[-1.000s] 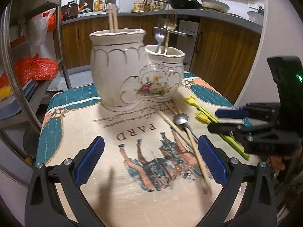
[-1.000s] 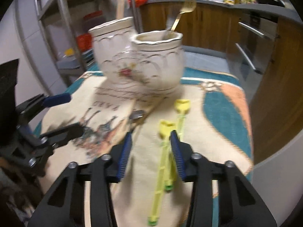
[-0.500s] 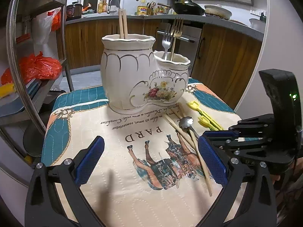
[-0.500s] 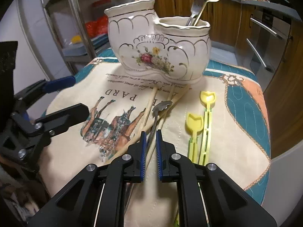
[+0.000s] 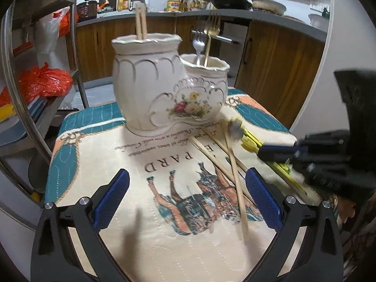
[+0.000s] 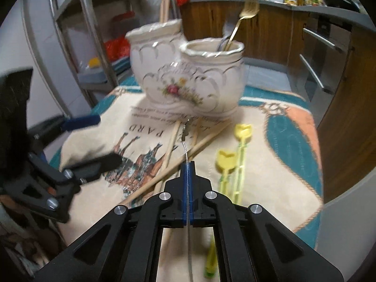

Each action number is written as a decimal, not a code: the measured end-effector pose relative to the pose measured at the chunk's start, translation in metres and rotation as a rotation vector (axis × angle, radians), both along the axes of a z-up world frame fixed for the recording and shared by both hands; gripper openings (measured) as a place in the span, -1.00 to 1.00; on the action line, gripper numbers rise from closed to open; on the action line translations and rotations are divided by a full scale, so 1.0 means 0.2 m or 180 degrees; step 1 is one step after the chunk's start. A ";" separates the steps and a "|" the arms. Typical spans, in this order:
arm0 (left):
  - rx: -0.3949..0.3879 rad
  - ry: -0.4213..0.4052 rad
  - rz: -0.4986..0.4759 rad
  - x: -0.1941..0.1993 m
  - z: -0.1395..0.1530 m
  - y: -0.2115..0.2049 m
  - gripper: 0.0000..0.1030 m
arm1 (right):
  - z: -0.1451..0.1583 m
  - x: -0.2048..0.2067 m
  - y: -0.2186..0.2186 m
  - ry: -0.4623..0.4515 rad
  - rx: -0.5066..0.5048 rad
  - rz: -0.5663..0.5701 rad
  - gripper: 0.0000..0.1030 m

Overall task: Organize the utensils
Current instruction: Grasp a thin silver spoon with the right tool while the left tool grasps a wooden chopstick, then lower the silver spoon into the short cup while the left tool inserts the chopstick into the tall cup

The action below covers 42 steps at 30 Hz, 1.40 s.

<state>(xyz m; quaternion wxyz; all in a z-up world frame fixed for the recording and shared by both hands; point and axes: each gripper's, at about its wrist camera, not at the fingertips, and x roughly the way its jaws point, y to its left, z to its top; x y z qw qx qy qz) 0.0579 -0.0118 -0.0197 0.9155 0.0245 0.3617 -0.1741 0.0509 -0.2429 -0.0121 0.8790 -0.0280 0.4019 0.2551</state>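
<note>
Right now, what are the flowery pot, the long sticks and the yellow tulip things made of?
The flowery pot looks like glazed ceramic: shiny cream with gold trim and painted flowers. The long sticks look like bare wood or bamboo, pale tan and matte. The yellow tulip things look like moulded plastic, bright and slightly see-through.
</note>
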 end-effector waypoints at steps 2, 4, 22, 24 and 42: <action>0.0037 0.0078 -0.0055 0.00 -0.02 -0.04 0.80 | 0.02 0.00 -0.05 -0.0062 0.0048 -0.0044 -0.96; 0.0049 0.0153 -0.0109 0.00 -0.03 -0.08 0.62 | 0.04 -0.01 -0.10 -0.0116 0.0082 -0.0090 -0.96; 0.0454 0.0474 -0.0432 0.14 -0.11 -0.40 -0.73 | 0.05 -0.02 -0.28 -0.0218 0.0351 -0.0189 -0.96; 0.0504 0.0459 -0.0434 0.14 -0.12 -0.40 -0.74 | 0.05 -0.02 -0.28 -0.0221 0.0370 -0.0187 -0.96; 0.0102 -0.0020 -0.0543 0.04 0.04 -0.25 -0.88 | 0.18 -0.08 -0.30 -0.0568 0.0606 -0.0183 -0.96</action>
